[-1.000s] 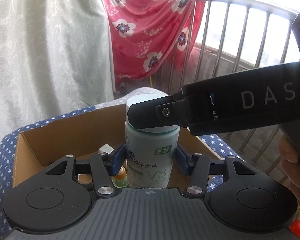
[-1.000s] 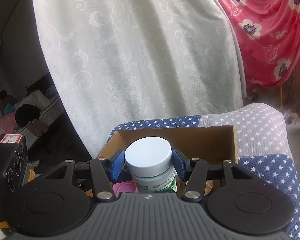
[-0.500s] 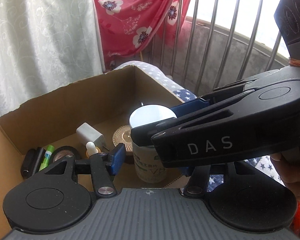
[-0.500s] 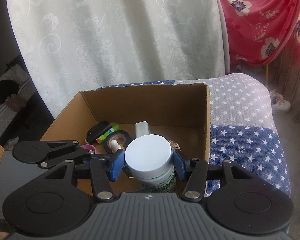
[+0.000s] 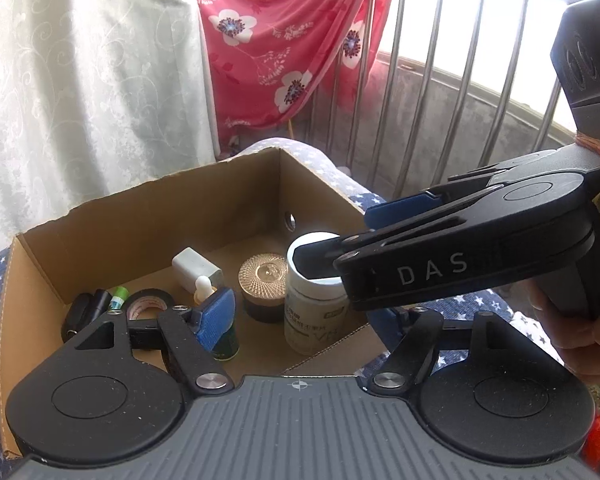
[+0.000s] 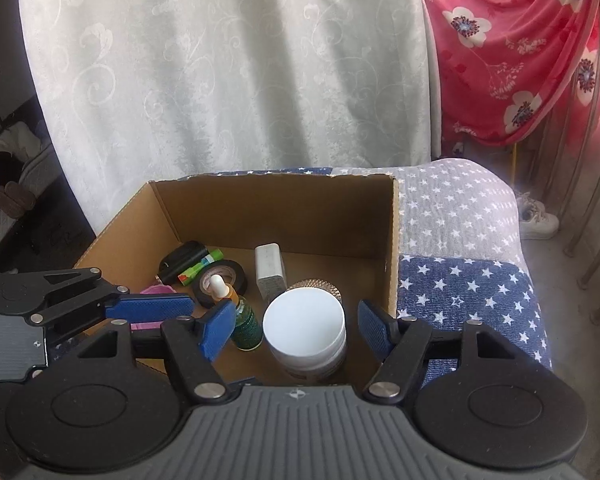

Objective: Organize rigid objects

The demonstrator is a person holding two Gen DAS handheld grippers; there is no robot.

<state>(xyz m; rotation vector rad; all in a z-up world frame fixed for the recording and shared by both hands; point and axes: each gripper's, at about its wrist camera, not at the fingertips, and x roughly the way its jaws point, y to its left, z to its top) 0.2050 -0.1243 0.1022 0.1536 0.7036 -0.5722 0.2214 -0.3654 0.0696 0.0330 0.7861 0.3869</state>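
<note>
- The right gripper [image 6: 296, 330] straddles the white-capped bottle [image 6: 305, 330]; its jaws are opening, and the blue pads stand clear of the cap on both sides.
- The left gripper [image 5: 300, 316] is opening too, with nothing gripped.
- The bottle stands upright in the cardboard box [image 6: 276, 200], by its near right corner.
- Beside it are a gold-lidded jar [image 5: 265, 280], a small green dropper bottle [image 6: 244, 320], a tape roll [image 6: 224, 276] and a white charger [image 6: 270, 266].
- The box rests on a star-patterned cushion [image 6: 460, 240].

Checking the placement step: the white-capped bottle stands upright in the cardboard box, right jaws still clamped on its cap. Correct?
Not quite. The bottle stands upright in the cardboard box, but the right gripper is opening, its pads clear of the cap; the right wrist view shows the gaps.
</note>
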